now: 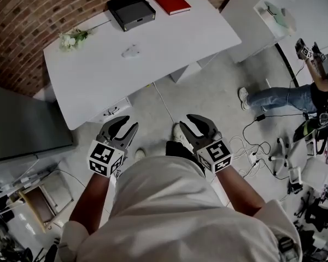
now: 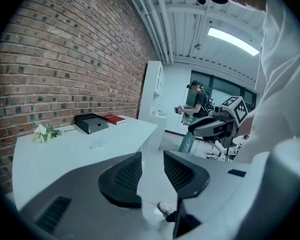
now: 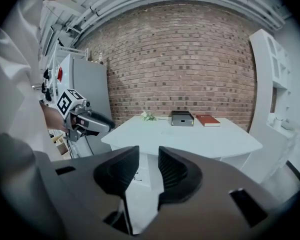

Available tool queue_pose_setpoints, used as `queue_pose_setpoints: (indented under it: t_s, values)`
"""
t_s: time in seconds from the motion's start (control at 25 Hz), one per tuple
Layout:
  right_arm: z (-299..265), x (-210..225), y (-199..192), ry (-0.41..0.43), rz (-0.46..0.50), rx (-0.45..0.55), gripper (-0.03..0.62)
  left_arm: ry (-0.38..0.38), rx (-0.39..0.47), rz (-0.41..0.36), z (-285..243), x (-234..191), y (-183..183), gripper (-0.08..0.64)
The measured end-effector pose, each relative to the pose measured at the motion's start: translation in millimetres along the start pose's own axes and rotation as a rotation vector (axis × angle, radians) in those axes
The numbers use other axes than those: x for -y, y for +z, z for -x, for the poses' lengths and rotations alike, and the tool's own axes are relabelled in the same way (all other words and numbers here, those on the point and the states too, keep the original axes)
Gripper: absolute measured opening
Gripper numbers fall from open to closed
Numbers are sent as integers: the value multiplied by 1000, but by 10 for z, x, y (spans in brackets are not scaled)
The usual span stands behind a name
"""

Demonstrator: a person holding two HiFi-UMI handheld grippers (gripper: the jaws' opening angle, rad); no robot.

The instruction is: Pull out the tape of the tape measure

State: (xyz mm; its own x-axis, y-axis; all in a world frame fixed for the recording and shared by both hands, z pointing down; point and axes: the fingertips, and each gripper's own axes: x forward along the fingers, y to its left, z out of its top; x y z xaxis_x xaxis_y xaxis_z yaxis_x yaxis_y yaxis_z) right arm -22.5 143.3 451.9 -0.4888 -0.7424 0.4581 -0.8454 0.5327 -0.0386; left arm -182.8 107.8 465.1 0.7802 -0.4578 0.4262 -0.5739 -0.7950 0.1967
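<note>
Noted on white table [image 1: 169, 42], left to right: flowers [image 1: 71, 39] at left edge, small pale tape measure [image 1: 131, 51] lying mid-top, untouched, black box [image 1: 131, 10] then red book [image 1: 170, 0] at far edge. Too small for detail on tape measure. Held low over floor [image 1: 208, 91], short of table, well apart from tape measure: left gripper [image 1: 130, 123], jaws apart, nothing between; right gripper [image 1: 185, 120], jaws likewise apart and empty.

**Both grippers open and empty**

You hold your left gripper [image 1: 128, 125] and right gripper [image 1: 188, 125] side by side before your torso, forearms extended, both tilted slightly downward, jaws apart with nothing between them.
</note>
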Motion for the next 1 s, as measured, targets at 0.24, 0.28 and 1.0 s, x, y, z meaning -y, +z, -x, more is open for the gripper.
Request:
queue_pose_setpoints:
  t_s: [0.24, 0.28, 1.0]
  values:
    - [-96, 888, 122, 119, 58, -12, 126, 98, -6, 45, -709, 20, 424, 135]
    - [-92, 1048, 130, 133, 68, -14, 126, 113, -5, 47, -833, 29, 497, 135]
    - [-583, 2209, 219, 322, 88, 9, 124, 316, -93, 31, -1740, -725, 822, 135]
